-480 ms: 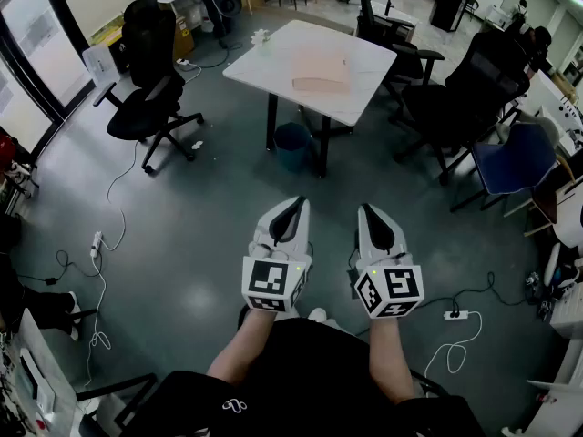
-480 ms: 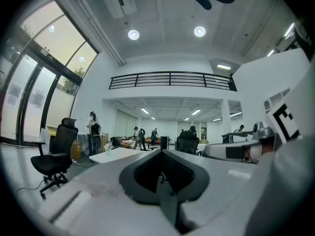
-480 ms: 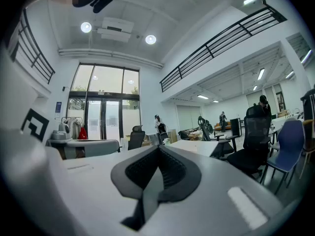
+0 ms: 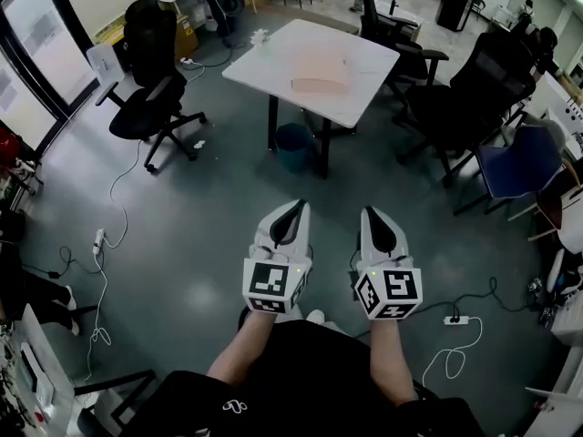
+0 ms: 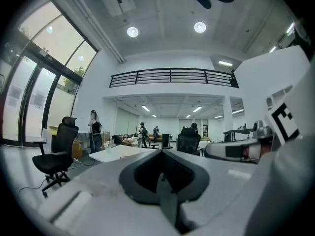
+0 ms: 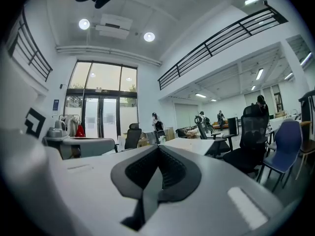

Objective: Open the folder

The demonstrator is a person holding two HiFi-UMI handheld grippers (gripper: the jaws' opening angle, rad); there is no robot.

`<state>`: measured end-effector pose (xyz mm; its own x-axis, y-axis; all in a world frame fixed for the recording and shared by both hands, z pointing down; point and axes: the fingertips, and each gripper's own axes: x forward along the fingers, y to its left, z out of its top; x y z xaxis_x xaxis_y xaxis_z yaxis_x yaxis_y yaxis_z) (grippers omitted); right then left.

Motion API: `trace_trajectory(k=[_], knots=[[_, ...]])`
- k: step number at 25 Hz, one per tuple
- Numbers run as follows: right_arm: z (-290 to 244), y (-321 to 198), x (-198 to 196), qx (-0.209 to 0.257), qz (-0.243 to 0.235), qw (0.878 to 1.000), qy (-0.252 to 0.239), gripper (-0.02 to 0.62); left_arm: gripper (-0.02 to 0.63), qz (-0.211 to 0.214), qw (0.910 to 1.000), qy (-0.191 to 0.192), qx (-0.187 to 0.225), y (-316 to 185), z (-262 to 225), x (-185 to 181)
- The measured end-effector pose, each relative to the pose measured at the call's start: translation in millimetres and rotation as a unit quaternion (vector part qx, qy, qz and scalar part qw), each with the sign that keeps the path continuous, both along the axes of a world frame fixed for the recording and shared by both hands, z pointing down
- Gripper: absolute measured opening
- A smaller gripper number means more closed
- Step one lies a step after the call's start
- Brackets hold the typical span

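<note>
Left tool point(image 4: 295, 206) and right tool point(image 4: 369, 212) are both closed on nothing, held level side by side, likely because the folder point(image 4: 321, 71) lies well ahead of them on the worktop point(image 4: 264, 62), beyond reach.

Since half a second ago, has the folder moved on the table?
No. The folder lies in the same place on the white table, no nearer to any edge than before.
</note>
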<state>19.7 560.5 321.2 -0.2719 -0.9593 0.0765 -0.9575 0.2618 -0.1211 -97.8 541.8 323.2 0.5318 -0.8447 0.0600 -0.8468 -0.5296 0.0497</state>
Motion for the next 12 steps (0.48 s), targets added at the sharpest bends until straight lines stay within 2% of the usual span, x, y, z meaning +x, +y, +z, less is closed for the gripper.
trace_trajectory(k=[8,12], knots=[[16.3,-21.0,12.4,-0.016,-0.013,1.0,-0.01,-0.002,0.0,-0.012,0.9999,-0.006,-0.008,-17.9,11.3,10.4],[17.7,-52.2,14.5,-0.012,-0.017,1.0,-0.009,-0.001,0.0,-0.019,0.9998,-0.005,-0.007,-48.5,14.5,7.7]])
